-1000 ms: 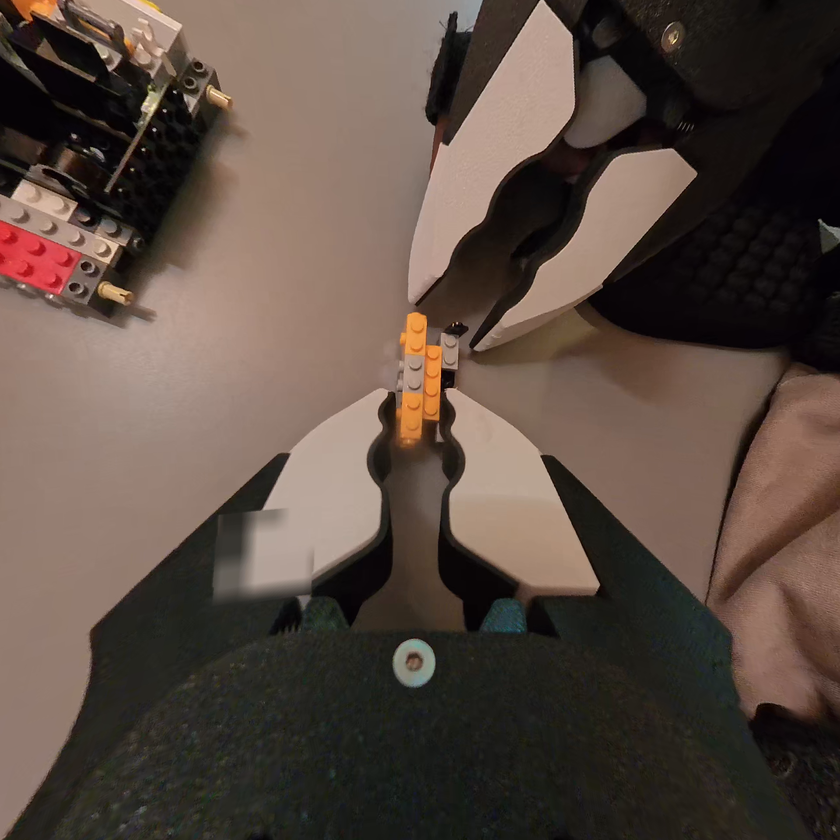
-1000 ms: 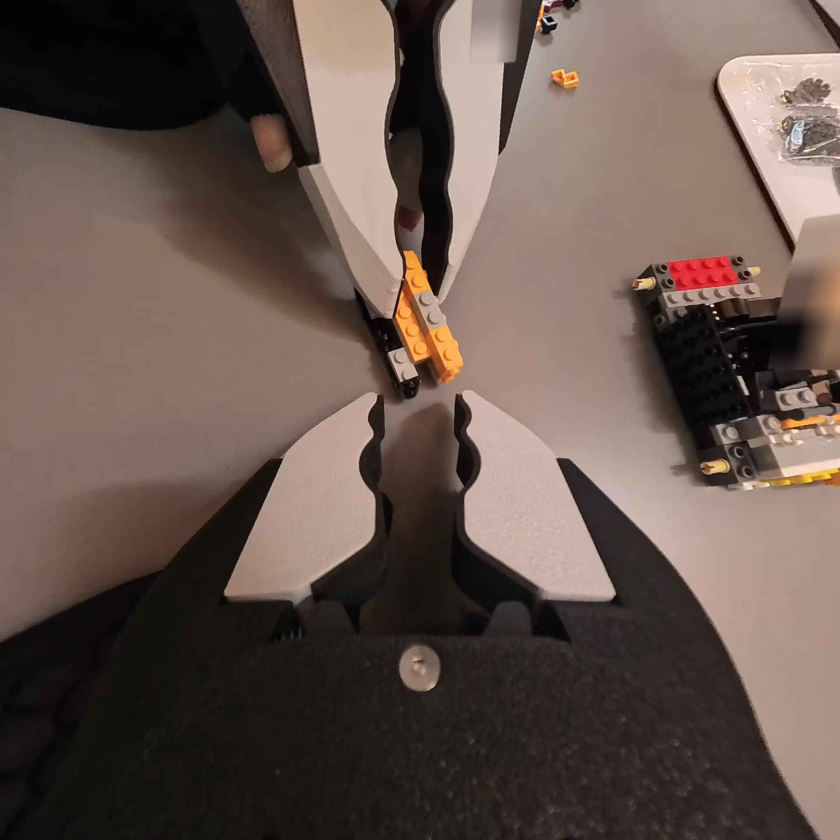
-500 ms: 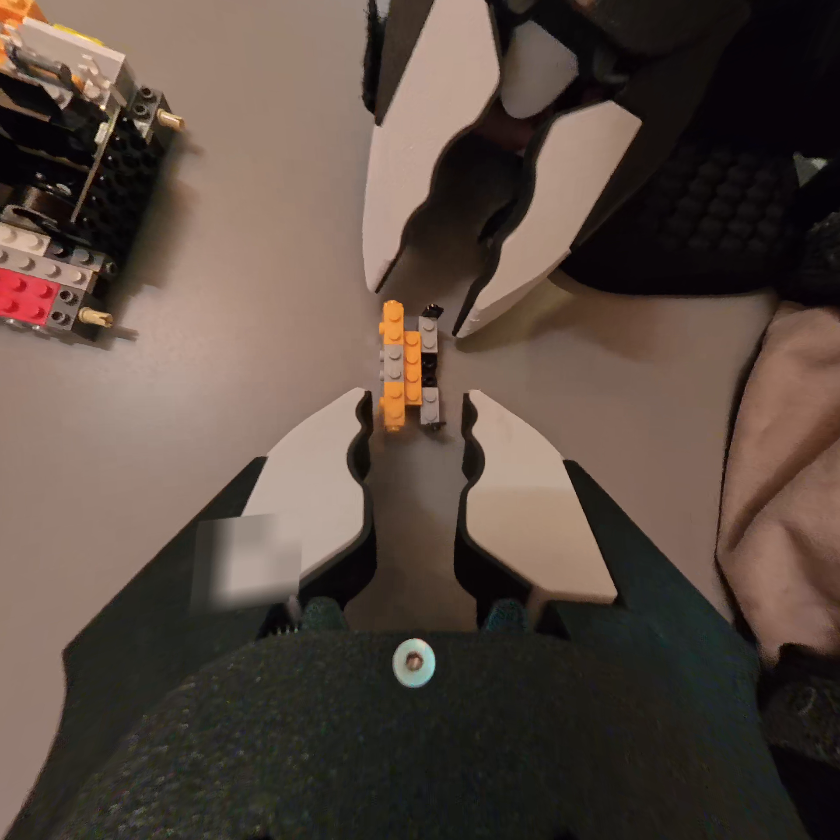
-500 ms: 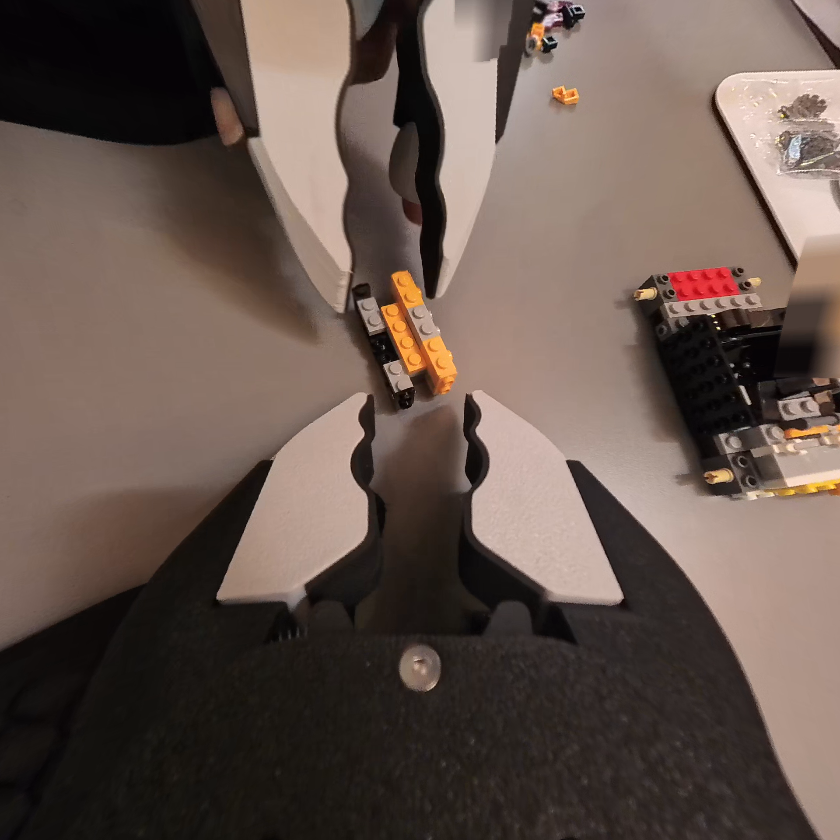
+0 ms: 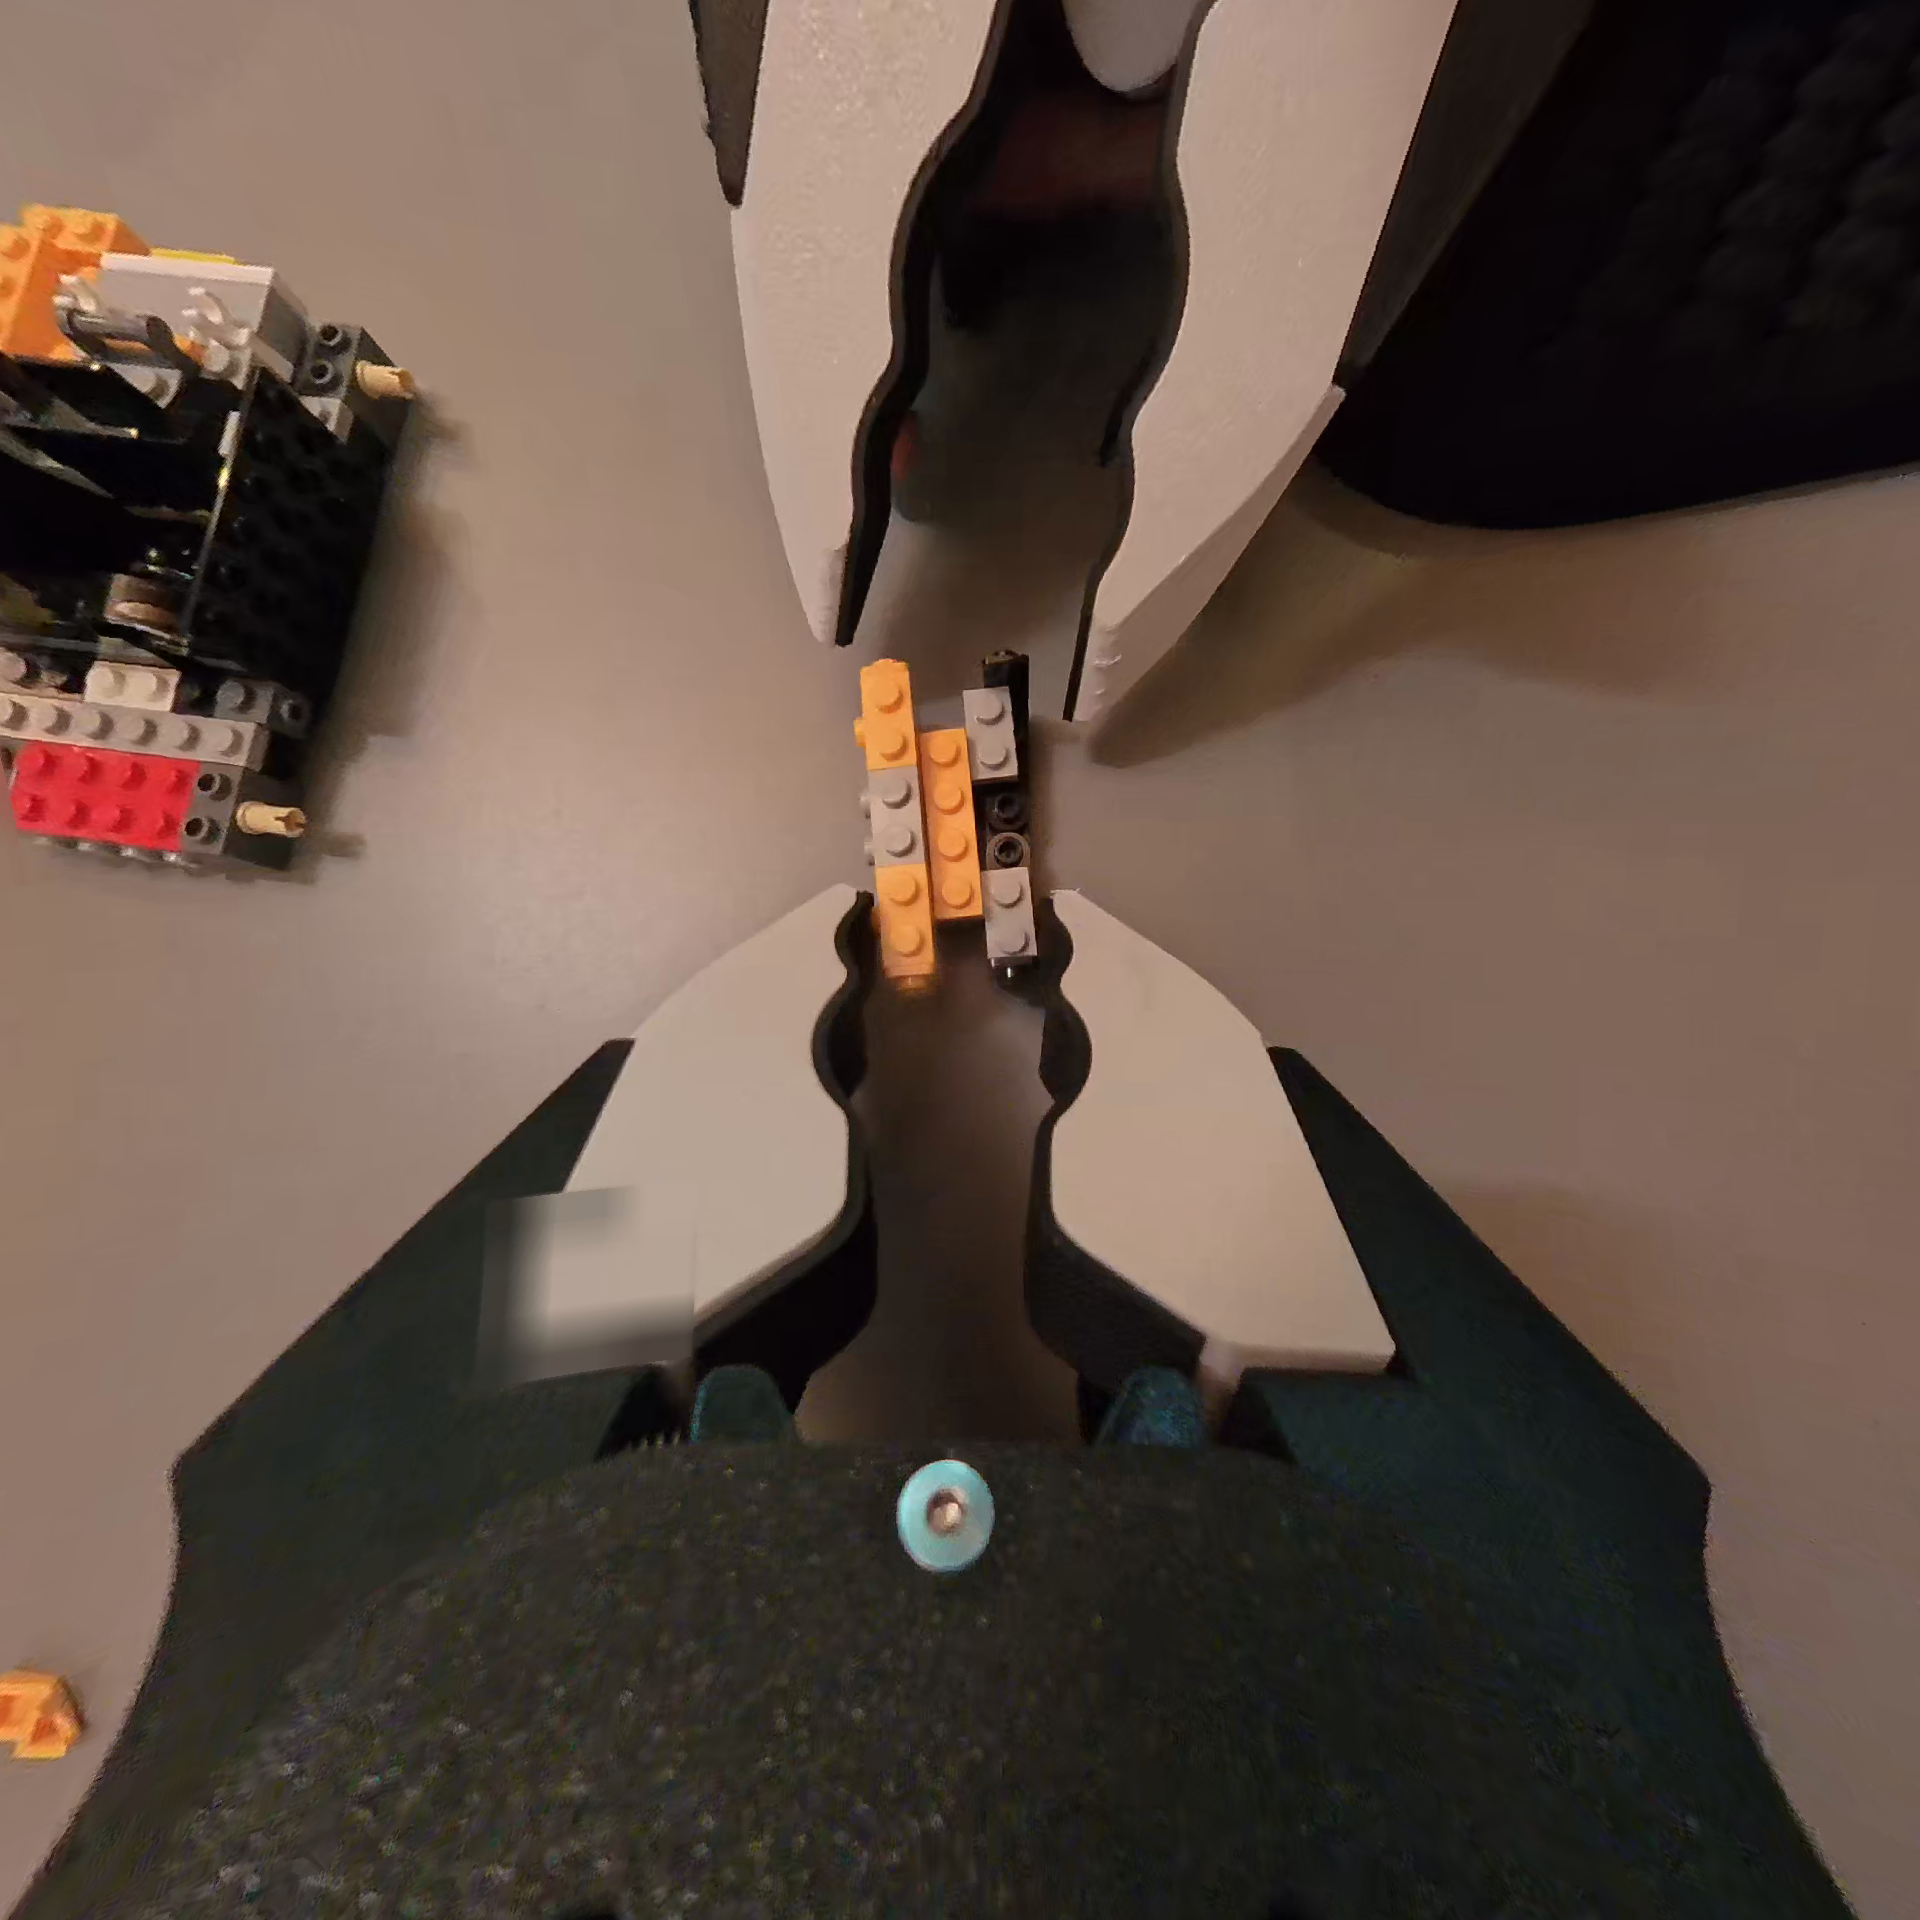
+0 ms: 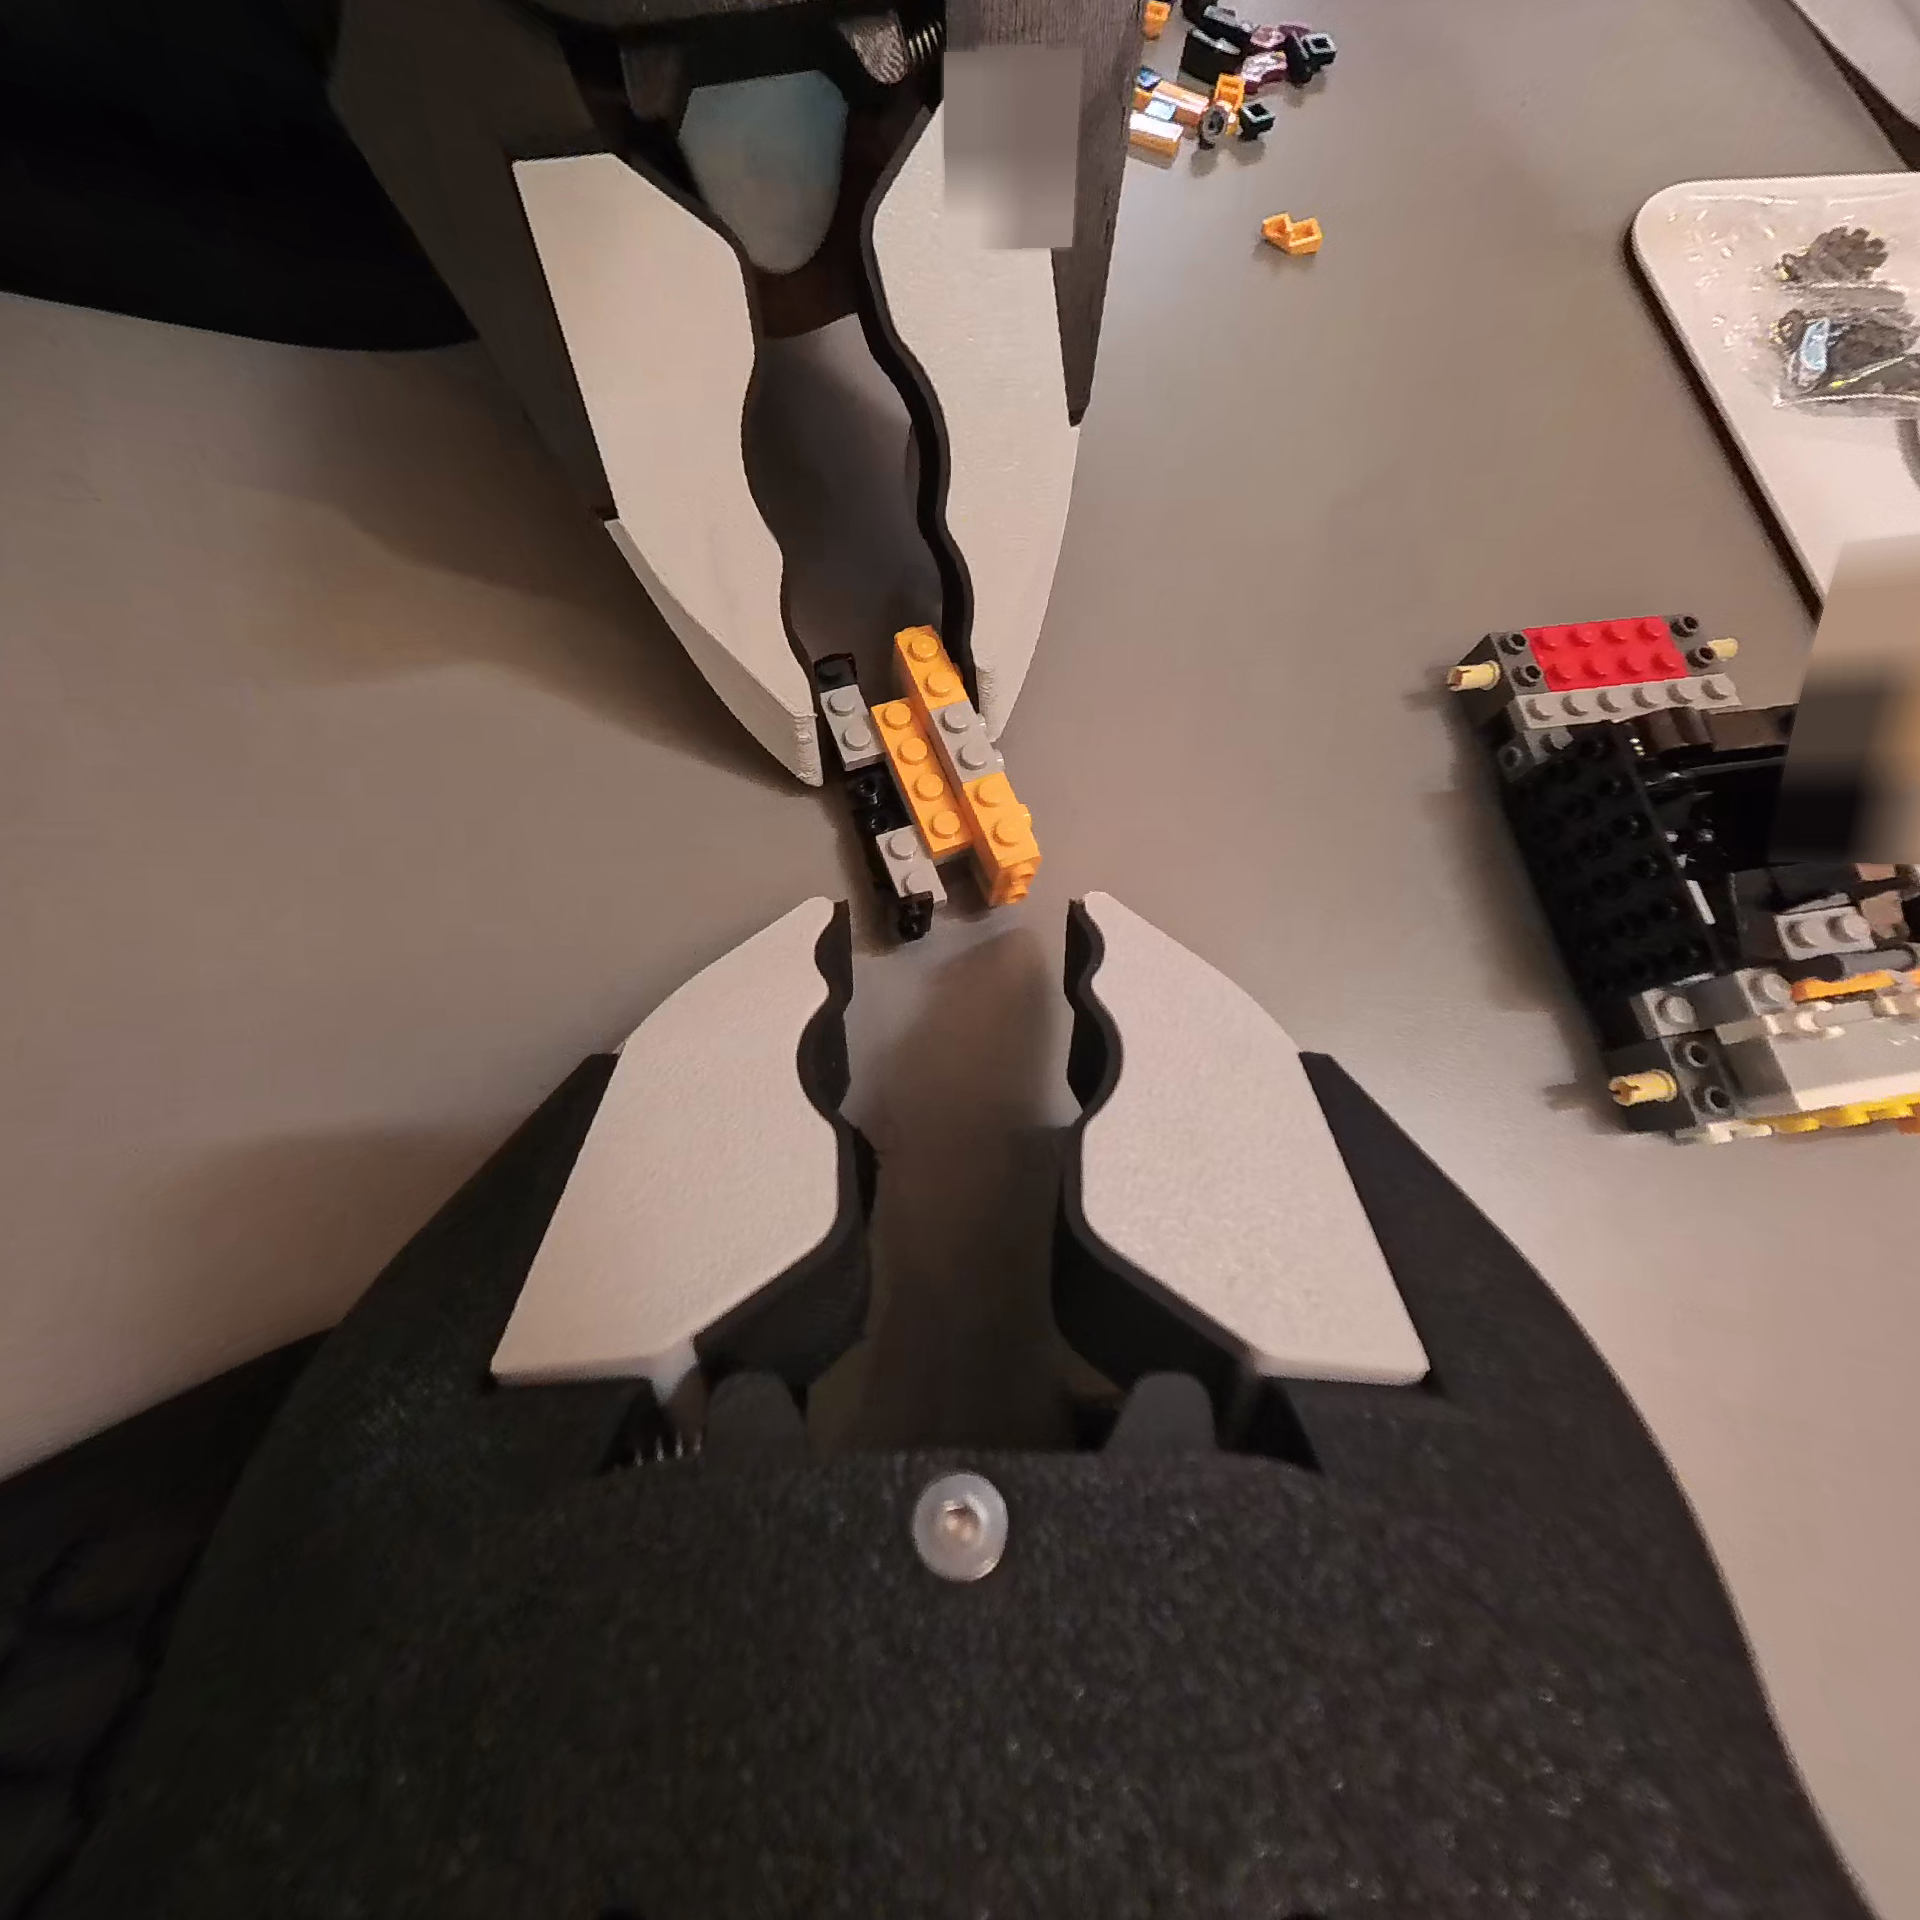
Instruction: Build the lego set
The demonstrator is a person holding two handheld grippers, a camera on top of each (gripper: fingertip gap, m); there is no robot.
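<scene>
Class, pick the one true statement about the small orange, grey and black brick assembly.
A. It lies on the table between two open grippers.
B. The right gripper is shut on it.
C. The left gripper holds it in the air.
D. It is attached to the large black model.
A: the small brick assembly lies on the grey table, with the left gripper and right gripper open at either end.

Small orange-grey-black brick subassembly [image 5: 948, 821] lying flat on grey table, studs facing up; larger black-red-grey chassis build [image 6: 1662, 862] sitting well apart.
</scene>
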